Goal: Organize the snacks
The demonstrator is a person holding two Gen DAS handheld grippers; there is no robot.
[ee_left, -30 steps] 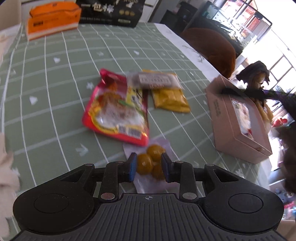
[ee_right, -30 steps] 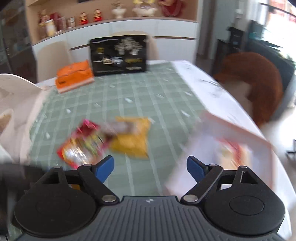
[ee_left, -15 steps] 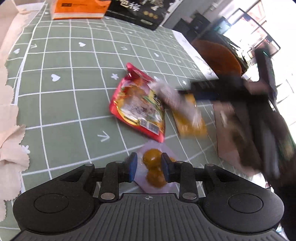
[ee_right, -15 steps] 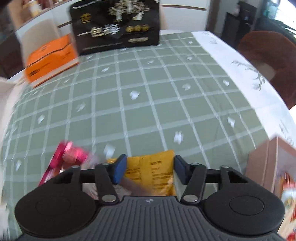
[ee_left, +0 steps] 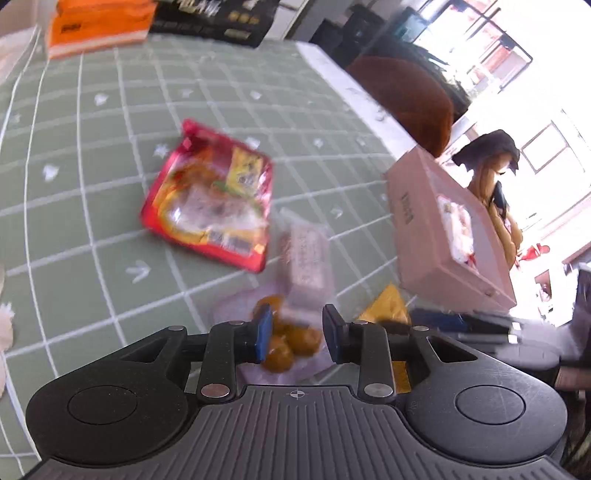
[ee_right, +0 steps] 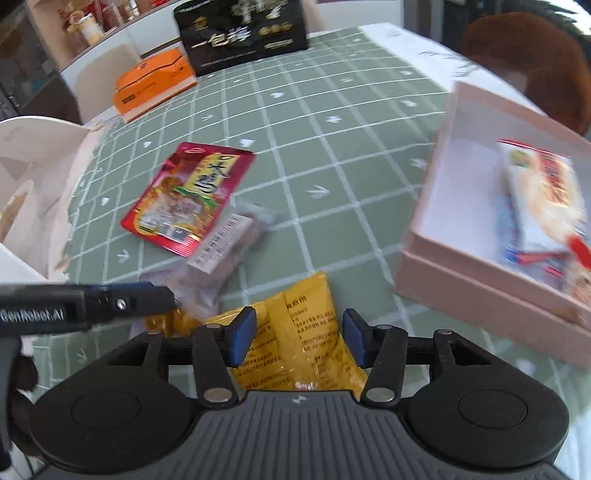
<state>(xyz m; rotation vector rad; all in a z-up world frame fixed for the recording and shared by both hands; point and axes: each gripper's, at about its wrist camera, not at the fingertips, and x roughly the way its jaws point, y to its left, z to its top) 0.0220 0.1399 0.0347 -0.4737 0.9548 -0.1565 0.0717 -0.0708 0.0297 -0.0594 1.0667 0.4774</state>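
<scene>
My left gripper (ee_left: 297, 334) is shut on a clear bag of round yellow-brown snacks (ee_left: 291, 343); its arm shows in the right wrist view (ee_right: 85, 304). My right gripper (ee_right: 297, 341) is shut on a yellow snack packet (ee_right: 306, 343), held near the table; a corner shows in the left wrist view (ee_left: 386, 306). A red snack packet (ee_left: 210, 206) (ee_right: 188, 195) and a pale labelled packet (ee_left: 306, 258) (ee_right: 225, 247) lie on the green checked tablecloth (ee_right: 332, 147). The open pink box (ee_right: 480, 266) (ee_left: 439, 229) at right holds a red-and-white packet (ee_right: 543, 199).
An orange box (ee_right: 151, 85) and a black gift box (ee_right: 240, 33) stand at the table's far edge. A brown chair (ee_right: 535, 59) is beyond the right edge. A white chair (ee_right: 33, 177) is at left. A figurine (ee_left: 495, 173) stands behind the pink box.
My right gripper closed on the yellow packet and pulled it toward the near edge beside the pink box. The pale packet slid off it onto the cloth. My left gripper still holds its bag.
</scene>
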